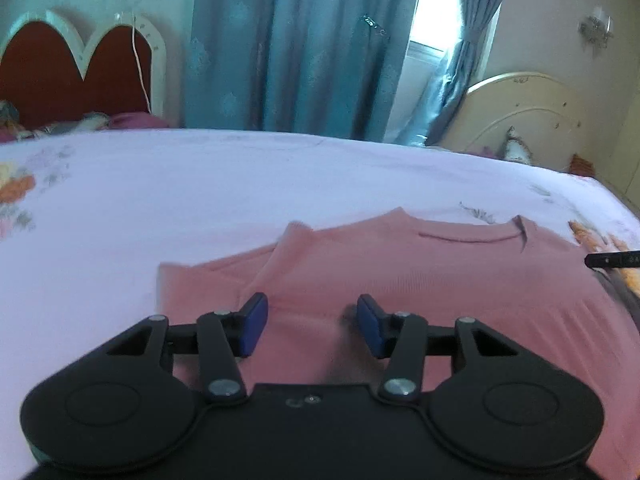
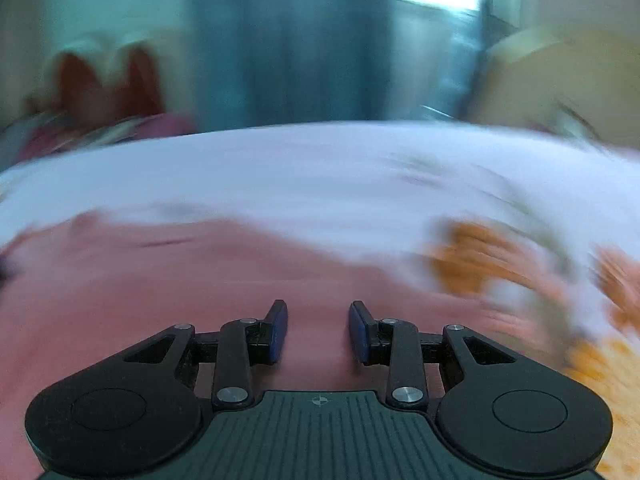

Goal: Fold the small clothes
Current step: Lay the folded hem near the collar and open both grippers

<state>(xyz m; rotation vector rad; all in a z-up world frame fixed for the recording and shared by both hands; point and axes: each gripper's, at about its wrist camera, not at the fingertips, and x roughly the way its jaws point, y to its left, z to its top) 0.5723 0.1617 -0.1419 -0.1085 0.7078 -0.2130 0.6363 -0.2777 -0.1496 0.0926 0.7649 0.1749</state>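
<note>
The left gripper (image 1: 312, 326) hangs low over the near part of a pink sweater (image 1: 420, 280), its blue-padded fingers (image 1: 253, 322) spread apart with nothing between them. The sweater lies flat on a pale lilac bedsheet (image 1: 200, 184) printed with orange flowers, neckline (image 1: 472, 236) toward the far side and one sleeve (image 1: 216, 276) folded in along its left edge. A dark tip of the other tool (image 1: 612, 260) pokes in at the right edge of this view, just above the sweater.

The right gripper (image 2: 319, 330) also sits above the sweater (image 2: 160, 288), fingers (image 2: 358, 330) parted and empty; this view is heavily smeared, so little else reads clearly beyond the sheet (image 2: 300, 168) and its orange print (image 2: 472, 260).

Past the bed stand a red headboard with a white scalloped frame (image 1: 80, 68), teal curtains (image 1: 300, 48) with a bright window gap, and a cream headboard (image 1: 520, 112) to the right.
</note>
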